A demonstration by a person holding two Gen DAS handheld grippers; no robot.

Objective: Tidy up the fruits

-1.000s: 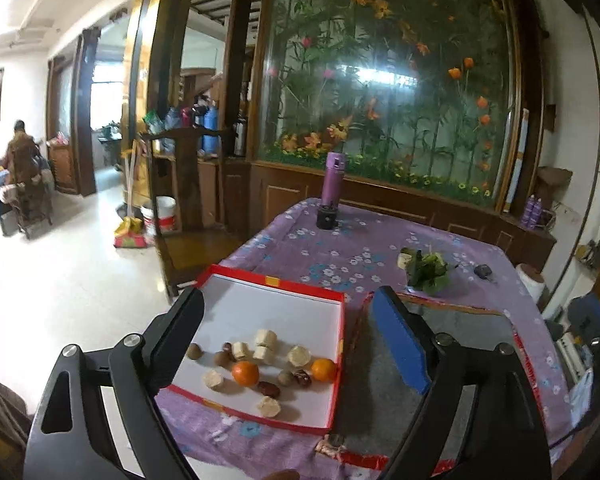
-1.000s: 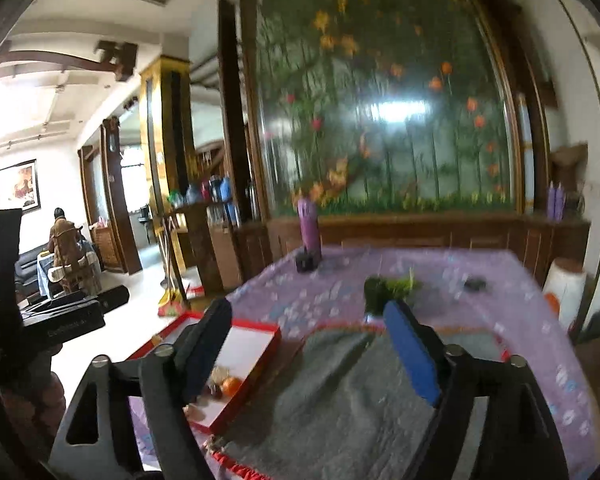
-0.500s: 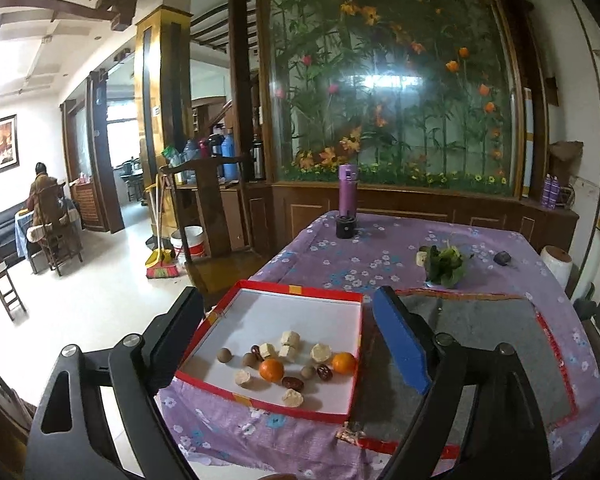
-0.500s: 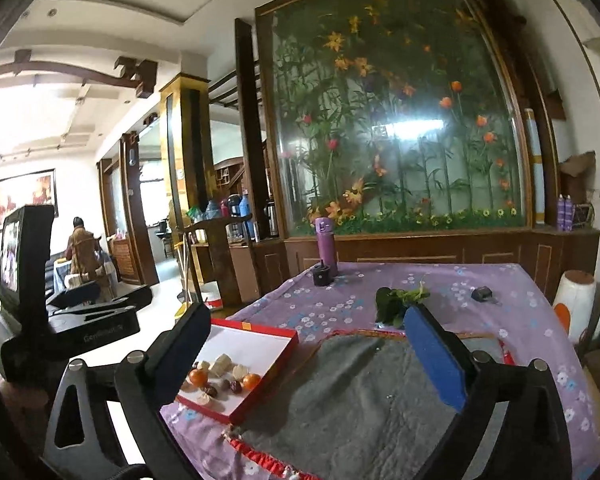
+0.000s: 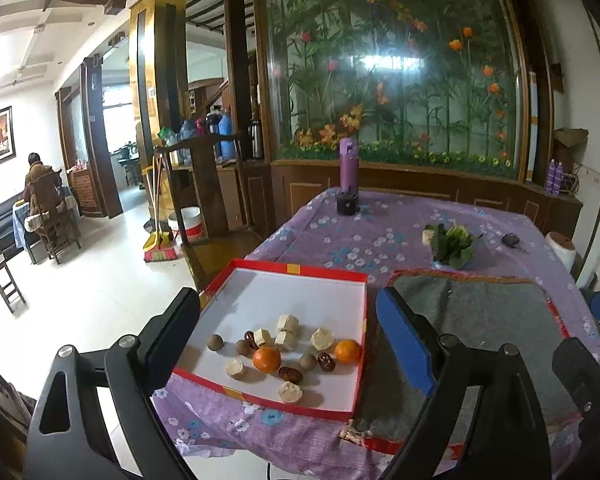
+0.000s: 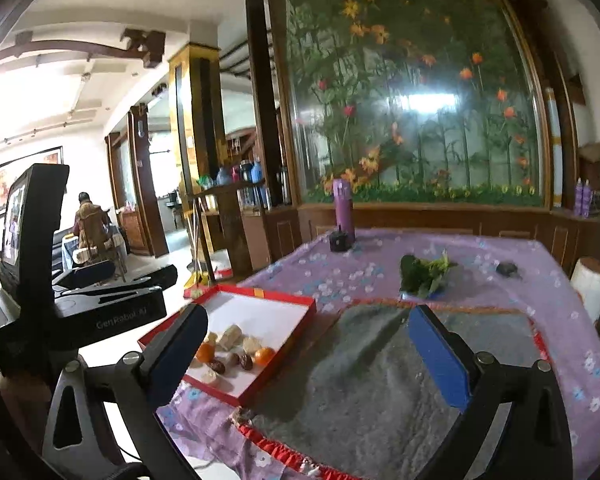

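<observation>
So the step in hand looks like the approach to a first pick, and nothing is held yet. Farthest left, the left gripper (image 5: 288,328) hangs short of the table edge with its jaws wide apart and empty; the red box (image 5: 292,269) shows between them, lying flat on the purple cloth (image 5: 360,240). The fruits sit bunched in the near half of the box: 2 oranges (image 5: 267,359), several pale peeled pieces (image 5: 287,325), brown round ones and dark dates (image 5: 290,374), some touching, some just beside each other; the far half is bare white. To do it well, I would pick an outlying piece first, such as the pale one nearest the front wall, so the fingers do not knock its neighbours; come in from above, not level, since the low wall stands in the way; close gently, as the peeled pieces look soft and the oranges may roll. To the right lies the grey mat (image 6: 380,392), touching the box, a likely place to sort onto. Over it hovers the right gripper (image 6: 308,344), whose jaws have just been opening and now stand wide with nothing between them; keep it clear of the left one while that reaches in.
</observation>
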